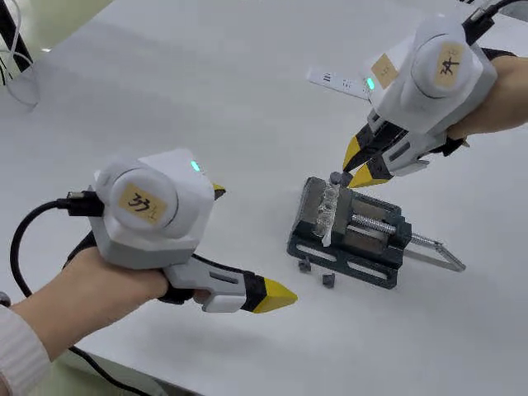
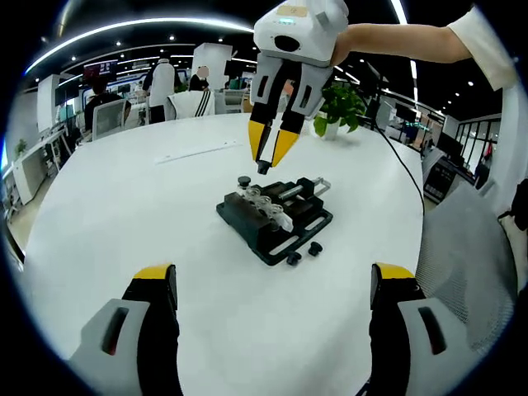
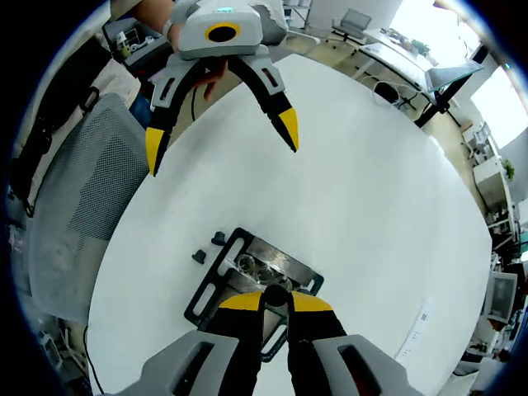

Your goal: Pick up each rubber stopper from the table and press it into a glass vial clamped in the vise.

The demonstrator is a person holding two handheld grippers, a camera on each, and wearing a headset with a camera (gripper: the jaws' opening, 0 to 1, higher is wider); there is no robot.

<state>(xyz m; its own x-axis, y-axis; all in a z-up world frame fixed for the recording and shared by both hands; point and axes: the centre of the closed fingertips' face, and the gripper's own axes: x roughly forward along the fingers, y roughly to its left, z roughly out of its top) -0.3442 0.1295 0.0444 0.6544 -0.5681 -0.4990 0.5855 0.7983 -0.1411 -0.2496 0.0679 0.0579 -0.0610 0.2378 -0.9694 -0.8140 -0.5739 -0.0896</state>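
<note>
A dark vise (image 1: 363, 257) holds a row of glass vials (image 1: 330, 211) between its jaws. My right gripper (image 1: 354, 169) hangs just above the far end of that row, shut on a dark rubber stopper (image 3: 276, 294). In the left gripper view a stopper (image 2: 244, 181) sits on the end vial, beside the right gripper (image 2: 269, 162). Two loose stoppers (image 1: 304, 265) (image 1: 328, 280) lie on the table at the vise's near side. My left gripper (image 1: 247, 244) is held low at the left, open and holding nothing, well away from the vise (image 2: 264, 235).
The white table (image 1: 206, 99) stretches wide around the vise. The vise's screw handle (image 1: 437, 252) sticks out to the right. A flat white strip (image 1: 338, 82) lies behind the right gripper. Chairs and office desks stand beyond the table's edge (image 2: 99, 124).
</note>
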